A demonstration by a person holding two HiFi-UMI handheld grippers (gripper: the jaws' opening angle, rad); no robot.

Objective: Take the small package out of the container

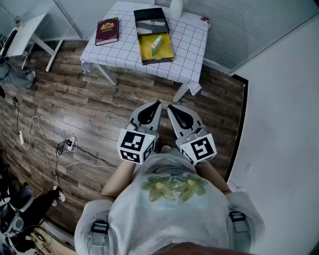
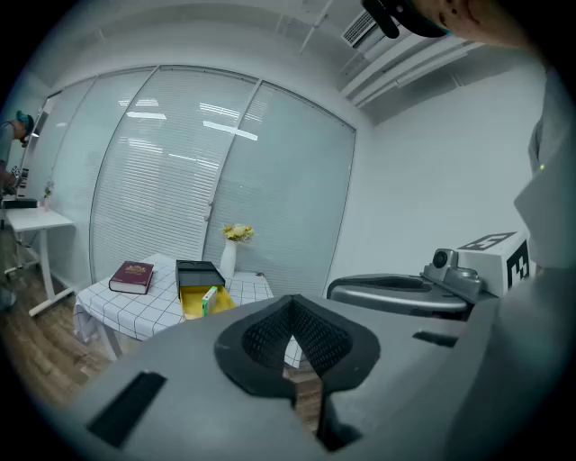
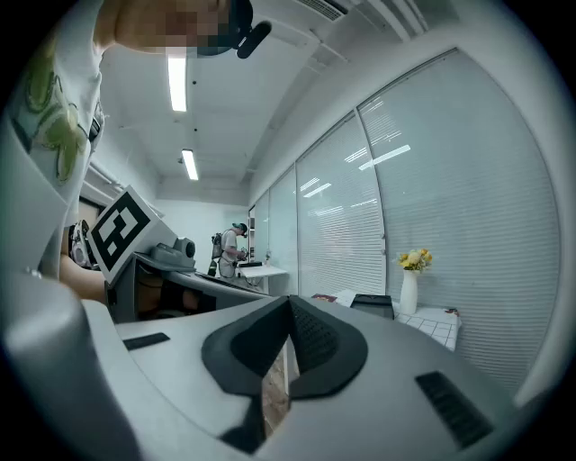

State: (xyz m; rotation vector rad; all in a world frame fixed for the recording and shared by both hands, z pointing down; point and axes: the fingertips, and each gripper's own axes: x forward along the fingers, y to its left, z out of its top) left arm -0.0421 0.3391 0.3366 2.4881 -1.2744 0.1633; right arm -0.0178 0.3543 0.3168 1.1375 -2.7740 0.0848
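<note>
Both of my tools are shut and empty: the left hand-held gripper (image 1: 158, 104) has its pads pressed together with nothing between them, and the right hand-held gripper (image 1: 170, 107) shows the same closed, bare jaws in its own view. I hold them side by side, close to my body, tips pointing forward over the wooden floor. The small package (image 1: 156, 44) lies well apart from them, straight ahead and still inside the yellow part of the container (image 1: 167, 50) on the checked worktop (image 1: 192, 47). Its long axis runs away from me, roughly along the container's length, the far end leaning a little to my right. It sits almost in line with my left tool, so I judge the left the nearer, though only slightly. A dark red book (image 1: 107, 31) lies to the left of the container and a white vase (image 1: 176, 7) stands beyond it at the far edge, both clear of the path. Only bare floor separates me from the worktop; the container's near wall and the black half at its far end are what I must reach past, coming down from above.
</note>
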